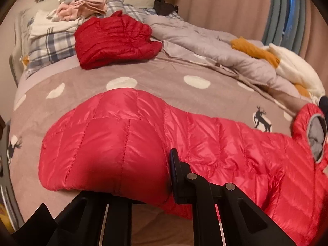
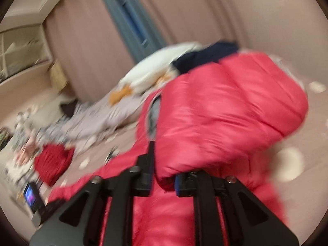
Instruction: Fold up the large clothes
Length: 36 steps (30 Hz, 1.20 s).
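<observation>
A bright red puffer jacket lies stretched across the taupe bedspread, its grey-lined collar at the right. My left gripper is shut on a bulging fold of it near the bed's front edge. Only the right finger shows; the other is buried under the fabric. The right wrist view is blurred. There the red jacket is lifted into a thick fold, and my right gripper has that fold's edge filling the narrow gap between its pads.
Farther back lie a folded dark red jacket, a stack of folded clothes on plaid pillows, a crumpled grey duvet and a white and mustard garment. Pink curtains hang behind. A small lit screen stands at the left.
</observation>
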### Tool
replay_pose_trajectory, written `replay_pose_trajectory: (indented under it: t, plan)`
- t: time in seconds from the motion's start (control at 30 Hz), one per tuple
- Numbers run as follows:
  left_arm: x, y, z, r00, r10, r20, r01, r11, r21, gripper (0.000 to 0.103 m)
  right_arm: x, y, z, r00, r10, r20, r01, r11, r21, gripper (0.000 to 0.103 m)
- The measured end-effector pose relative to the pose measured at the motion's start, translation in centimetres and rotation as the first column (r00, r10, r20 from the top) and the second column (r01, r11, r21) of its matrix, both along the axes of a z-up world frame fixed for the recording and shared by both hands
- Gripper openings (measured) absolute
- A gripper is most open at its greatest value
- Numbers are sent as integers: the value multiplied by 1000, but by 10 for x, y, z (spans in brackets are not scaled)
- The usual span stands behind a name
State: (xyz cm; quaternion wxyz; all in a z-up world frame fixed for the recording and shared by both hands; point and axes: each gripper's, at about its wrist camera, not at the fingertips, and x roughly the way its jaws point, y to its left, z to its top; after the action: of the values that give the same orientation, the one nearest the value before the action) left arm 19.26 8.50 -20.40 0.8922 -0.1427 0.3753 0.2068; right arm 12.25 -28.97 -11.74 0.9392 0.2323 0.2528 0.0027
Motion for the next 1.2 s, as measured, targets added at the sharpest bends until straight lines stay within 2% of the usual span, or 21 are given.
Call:
replay_pose_trajectory:
  t: [0.03,0.07,0.13,0.23,0.27,0.4,0.5,0.6,0.67,0.77,0.9,0.97,1.07,1.13,1.2]
  plan:
    - [0,0,0,1000,0,-1,0,1000,-5,13,8,7,-8,999,29,-39,-29,1000,4,39]
    - [0,1,0,1000,-2,-1,2,1000,-11,13,11,10,-12,997,40,-66,-40,999,4,43]
    - [0,3,-1,1000,-8,-6,8,1000,-22,13,19,11,-18,993,54,-103,-53,999,10,64]
    - [2,1,-3,1000,-9,-23,8,1000,-8,13,9,6,-14,995,71,-62,-68,997,47,84]
    - [2,0,-4,1000,-9,-30,9,1000,-2,13,6,0,-11,998,58,-39,-56,997,54,86]
    - [2,-2,-7,999,-11,-45,11,1000,-4,13,-8,-18,-4,998,-60,-21,60,998,19,86]
    - [1,-3,-8,999,-14,-53,14,1000,-4,13,-3,-43,-15,981,-179,-74,175,983,-51,88]
    - [3,-3,-10,998,-6,-66,6,1000,-5,13,16,-66,-36,967,-206,-148,198,978,-68,84]
    - [5,-2,-12,997,-4,-74,3,1000,-17,13,30,-74,-51,960,-203,-191,191,978,-83,77]
    - [10,-3,-15,996,6,-89,-9,999,-30,13,50,-67,-69,956,-174,-235,141,978,-151,77]
    - [13,-13,-17,994,7,-107,-6,1000,18,13,67,-55,-103,936,-103,-336,30,976,-214,77]
    - [13,-18,-14,995,0,-101,5,999,48,13,71,-53,-102,925,-67,-373,-29,969,-245,77]
    - [13,-19,-12,996,0,-89,5,998,56,13,68,-42,-101,913,-34,-405,-110,939,-327,76]
    - [13,-19,-9,997,6,-74,-2,998,58,13,64,-39,-99,917,-42,-398,-106,934,-342,75]
    - [12,-24,-2,999,3,-46,1,996,89,13,57,-44,-95,924,-60,-378,-68,946,-316,71]
